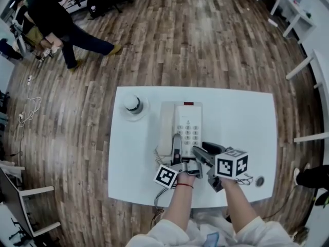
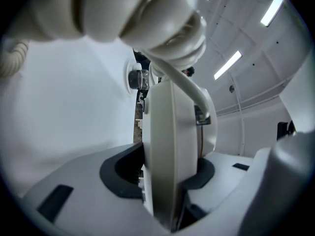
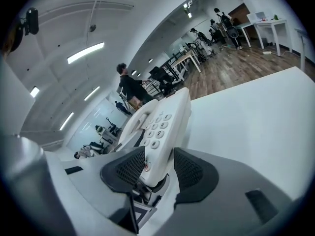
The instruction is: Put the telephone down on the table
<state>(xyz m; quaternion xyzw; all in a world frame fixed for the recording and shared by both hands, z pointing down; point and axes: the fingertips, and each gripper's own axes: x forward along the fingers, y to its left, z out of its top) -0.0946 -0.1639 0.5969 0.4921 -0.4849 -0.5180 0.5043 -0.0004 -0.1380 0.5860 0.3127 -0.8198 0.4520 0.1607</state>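
Note:
A white desk telephone (image 1: 181, 123) lies on the white table (image 1: 241, 117), keypad up, with its handset (image 1: 165, 125) in the cradle on the left. My left gripper (image 1: 176, 142) is shut on the phone's near edge. In the left gripper view the telephone (image 2: 172, 146) shows edge-on, clamped in the left gripper (image 2: 167, 176). My right gripper (image 1: 201, 151) stands open at the near right corner. In the right gripper view the telephone (image 3: 162, 122) sits between the pads of the right gripper (image 3: 160, 173), with a gap on the right side. The coiled cord (image 2: 12, 58) hangs at the left.
A small cup on a white saucer (image 1: 132, 105) stands at the table's far left. A small dark round thing (image 1: 259, 181) and a thin cable lie near the front right corner. A person (image 1: 56, 19) walks on the wooden floor far behind. Other white desks line the right side.

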